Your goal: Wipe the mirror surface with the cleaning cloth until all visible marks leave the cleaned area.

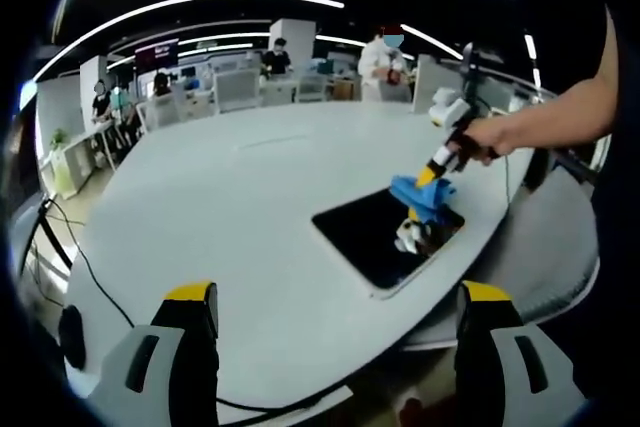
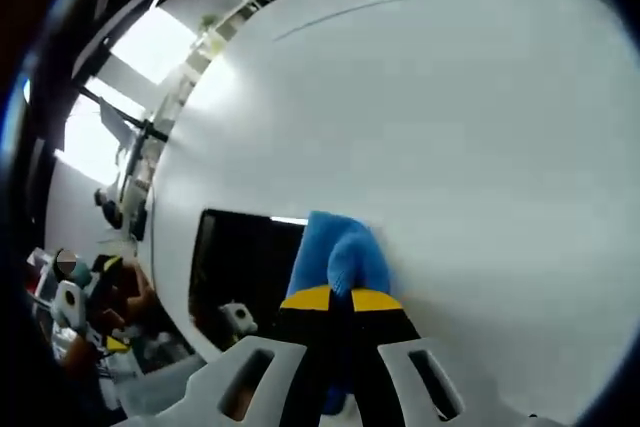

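Mid-wipe: my right gripper [image 2: 340,299] is clamped on the blue cloth [image 2: 338,252], pressing the mirror's [image 1: 365,232] right side. Left gripper [image 1: 338,299] idle, jaws apart. Marks: can't tell.

A white table [image 1: 250,207] bears the mirror [image 1: 375,237].

Blue cloth [image 2: 338,252], dark mirror [image 1: 385,237], white table [image 1: 240,207]
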Motion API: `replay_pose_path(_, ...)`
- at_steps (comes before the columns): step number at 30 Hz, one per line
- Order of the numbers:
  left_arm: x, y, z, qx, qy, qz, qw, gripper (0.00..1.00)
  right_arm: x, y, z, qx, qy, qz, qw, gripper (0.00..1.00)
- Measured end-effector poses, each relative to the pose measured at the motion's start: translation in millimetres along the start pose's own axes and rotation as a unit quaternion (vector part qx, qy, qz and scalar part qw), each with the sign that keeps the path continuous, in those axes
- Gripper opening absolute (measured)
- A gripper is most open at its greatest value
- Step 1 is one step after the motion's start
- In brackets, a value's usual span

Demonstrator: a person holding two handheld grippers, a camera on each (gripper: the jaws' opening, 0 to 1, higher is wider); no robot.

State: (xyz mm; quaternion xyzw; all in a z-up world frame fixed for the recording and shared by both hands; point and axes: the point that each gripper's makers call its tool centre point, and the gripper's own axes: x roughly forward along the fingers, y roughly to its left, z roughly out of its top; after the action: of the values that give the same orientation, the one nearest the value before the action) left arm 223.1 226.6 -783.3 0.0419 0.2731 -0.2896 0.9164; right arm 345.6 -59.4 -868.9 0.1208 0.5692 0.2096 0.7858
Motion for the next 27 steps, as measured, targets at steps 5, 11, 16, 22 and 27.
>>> replay_pose_path(5,-2.4,-3.2,-1.0,-0.005,-0.006,0.011,0.9999,1.0,-0.9,0.9,-1.6,-0.004,0.002,0.002,1.0,0.0)
replay_pose_path(11,-6.3,-20.9,-1.2,-0.015,-0.01,0.015,0.9997,1.0,0.9,-1.0,-0.4,-0.009,0.003,0.0,1.0,0.0)
replay_pose_path(16,-13.5,-19.1,-3.9,-0.015,-0.01,0.019,0.9996,1.0,-0.7,-0.7,-1.5,-0.005,0.003,0.004,1.0,0.0)
replay_pose_path(22,-13.1,-12.7,-1.4,-0.013,-0.011,0.021,0.9996,1.0,-1.8,0.4,-2.0,-0.006,0.0,0.001,1.0,0.0)
replay_pose_path(27,-10.4,-15.4,3.4,-0.011,-0.016,0.018,0.9997,1.0,-1.6,0.3,-2.1,-0.008,0.0,-0.003,1.0,0.0)
